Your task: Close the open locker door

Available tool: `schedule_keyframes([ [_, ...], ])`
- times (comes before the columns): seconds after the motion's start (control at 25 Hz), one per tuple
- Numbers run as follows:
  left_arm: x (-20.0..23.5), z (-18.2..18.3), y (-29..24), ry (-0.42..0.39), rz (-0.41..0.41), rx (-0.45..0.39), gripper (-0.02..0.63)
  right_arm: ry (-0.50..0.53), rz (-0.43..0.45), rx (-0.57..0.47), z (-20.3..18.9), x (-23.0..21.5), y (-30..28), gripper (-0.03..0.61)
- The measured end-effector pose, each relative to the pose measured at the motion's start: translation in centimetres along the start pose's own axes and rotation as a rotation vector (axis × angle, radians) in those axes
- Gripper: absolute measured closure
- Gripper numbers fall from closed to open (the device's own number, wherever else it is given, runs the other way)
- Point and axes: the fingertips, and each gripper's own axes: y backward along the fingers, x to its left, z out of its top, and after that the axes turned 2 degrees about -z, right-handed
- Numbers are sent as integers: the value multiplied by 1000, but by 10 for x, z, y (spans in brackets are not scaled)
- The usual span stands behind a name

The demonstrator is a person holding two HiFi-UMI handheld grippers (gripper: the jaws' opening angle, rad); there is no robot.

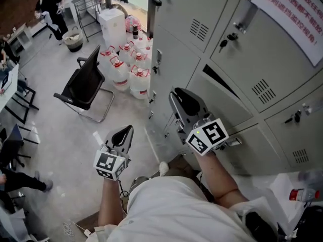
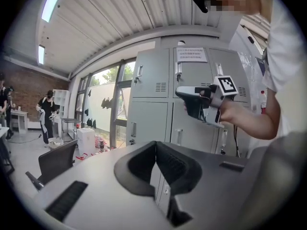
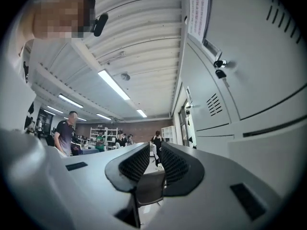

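Foreground: left gripper (image 2: 156, 143), jaws together, nothing between them. Behind: grey lockers (image 2: 153, 111) bearing a paper notice (image 2: 192, 55). Right gripper (image 2: 186, 98) held in a hand (image 2: 231, 114) before the lockers. Black chair (image 2: 55, 161) on the floor at far left.

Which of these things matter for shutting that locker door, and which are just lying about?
For the job:
open locker door
right gripper, close beside it

Just lying about:
black chair
water jugs
basket
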Motion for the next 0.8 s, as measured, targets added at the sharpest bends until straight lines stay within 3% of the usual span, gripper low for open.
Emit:
schedule_keyframes([
  [0.44, 26, -19, 68, 31, 138, 30, 611, -33, 214, 133, -85, 99, -21, 515],
  [0.8, 38, -30, 107, 28, 210, 49, 610, -15, 335, 208, -133, 151, -16, 515],
])
